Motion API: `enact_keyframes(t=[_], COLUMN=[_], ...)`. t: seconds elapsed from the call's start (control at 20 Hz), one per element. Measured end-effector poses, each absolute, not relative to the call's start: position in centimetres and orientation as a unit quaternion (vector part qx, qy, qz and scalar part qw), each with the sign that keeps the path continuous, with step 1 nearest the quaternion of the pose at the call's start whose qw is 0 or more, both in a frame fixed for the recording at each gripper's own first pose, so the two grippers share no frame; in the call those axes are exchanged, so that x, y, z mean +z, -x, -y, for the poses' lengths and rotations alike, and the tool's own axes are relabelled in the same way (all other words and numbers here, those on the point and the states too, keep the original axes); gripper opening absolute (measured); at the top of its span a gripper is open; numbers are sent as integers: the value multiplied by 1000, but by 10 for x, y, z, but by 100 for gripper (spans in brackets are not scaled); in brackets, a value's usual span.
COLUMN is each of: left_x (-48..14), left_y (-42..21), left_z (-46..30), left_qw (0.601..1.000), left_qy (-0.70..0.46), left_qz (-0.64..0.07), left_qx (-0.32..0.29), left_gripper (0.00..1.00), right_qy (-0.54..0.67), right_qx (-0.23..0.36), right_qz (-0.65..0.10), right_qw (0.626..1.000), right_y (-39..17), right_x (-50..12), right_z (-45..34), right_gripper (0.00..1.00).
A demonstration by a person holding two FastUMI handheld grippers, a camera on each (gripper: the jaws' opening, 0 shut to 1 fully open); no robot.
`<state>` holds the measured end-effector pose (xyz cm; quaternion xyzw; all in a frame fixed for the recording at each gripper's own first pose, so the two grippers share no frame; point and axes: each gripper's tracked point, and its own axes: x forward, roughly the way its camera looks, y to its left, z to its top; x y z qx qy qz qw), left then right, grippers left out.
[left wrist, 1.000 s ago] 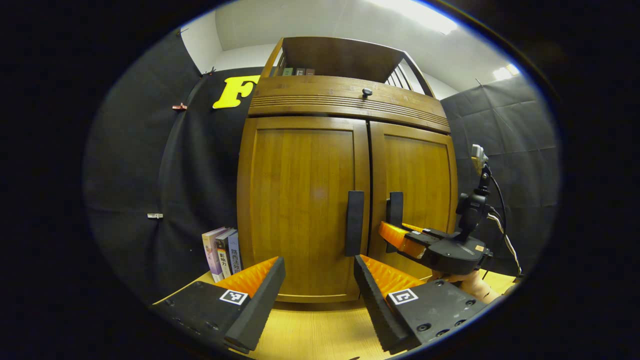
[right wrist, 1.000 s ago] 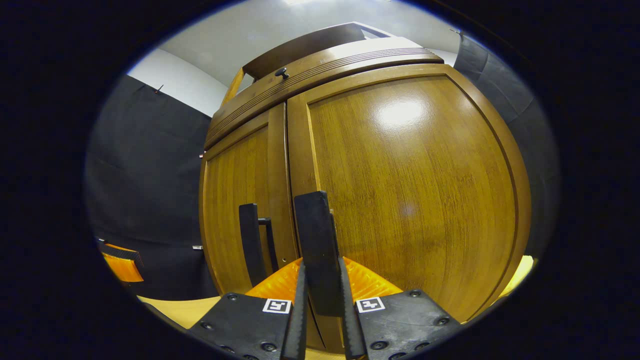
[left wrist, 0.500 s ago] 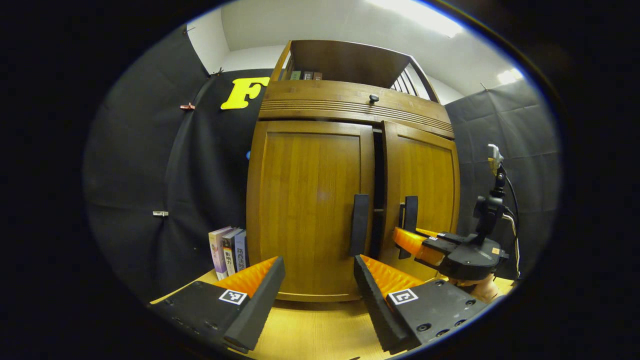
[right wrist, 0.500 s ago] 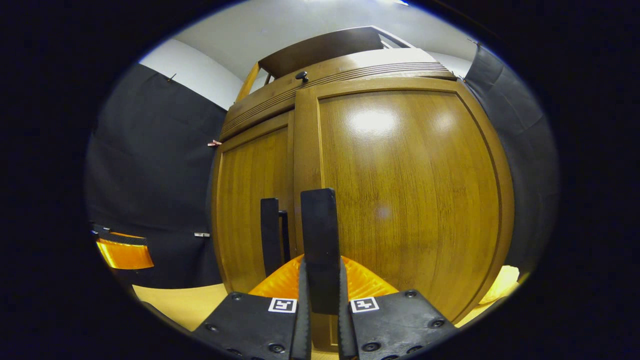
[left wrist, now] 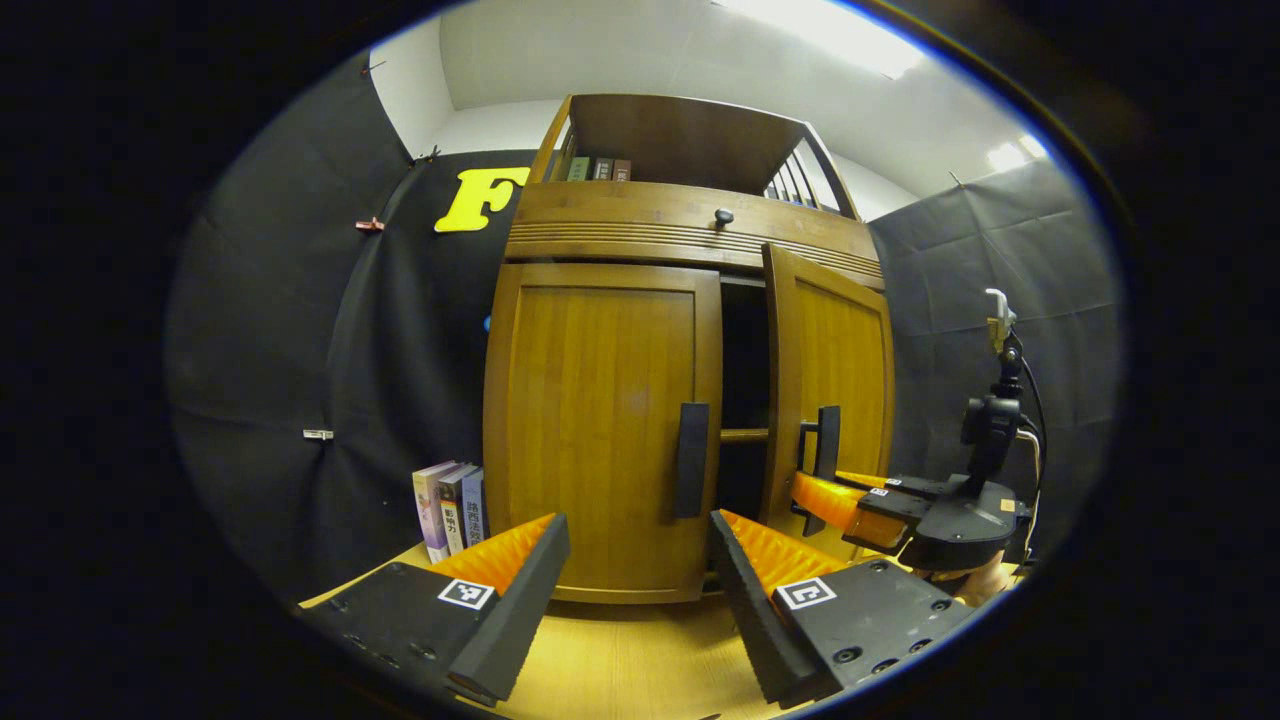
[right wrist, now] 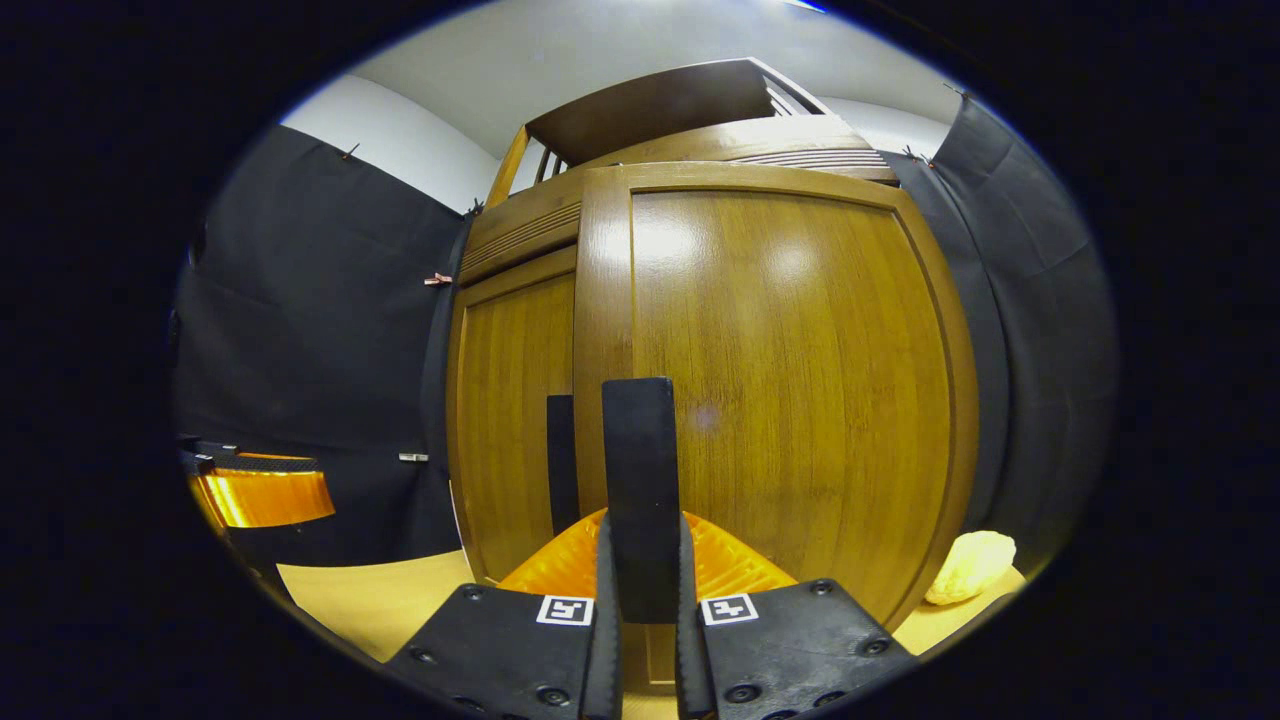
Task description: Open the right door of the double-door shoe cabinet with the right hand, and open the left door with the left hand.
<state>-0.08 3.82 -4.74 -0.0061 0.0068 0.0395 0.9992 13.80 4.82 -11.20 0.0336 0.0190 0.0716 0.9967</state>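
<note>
Right gripper view: my right gripper [right wrist: 643,640] has its jaws pinching the right door handle [right wrist: 640,480]; the right door [right wrist: 800,380] stands ajar just ahead. My left gripper [left wrist: 635,590] has jaws spread, short of the closed left door [left wrist: 600,420] and its handle [left wrist: 692,460].

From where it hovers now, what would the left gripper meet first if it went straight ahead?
Most likely the shut left door, low down near its handle. The left gripper is open and holds nothing; depth is hard to judge.
</note>
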Motion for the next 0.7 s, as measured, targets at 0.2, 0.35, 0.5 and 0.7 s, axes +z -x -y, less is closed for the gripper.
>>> enact_keyframes(t=[0.2, 0.35, 0.5, 0.7], left_x=[-47, -47, -46, -44], left_y=[4, 4, 7, 8], left_z=[-11, 7, 22, 44], left_qw=[1000, 1000, 1000, 999], left_qy=[7, 13, 13, 18], left_qz=[-5, -7, -5, -5], left_qx=[13, -4, -18, -42], left_gripper=[87, 84, 87, 84], right_qy=[-22, -14, -8, -5], right_qx=[64, 57, 47, 35], right_qz=[-25, -26, -29, -34], right_qw=[997, 998, 998, 999], right_y=[-112, -91, -74, -54], right_x=[-105, -98, -94, -88], right_z=[-39, -29, -18, -3], right_gripper=[19, 19, 24, 24])
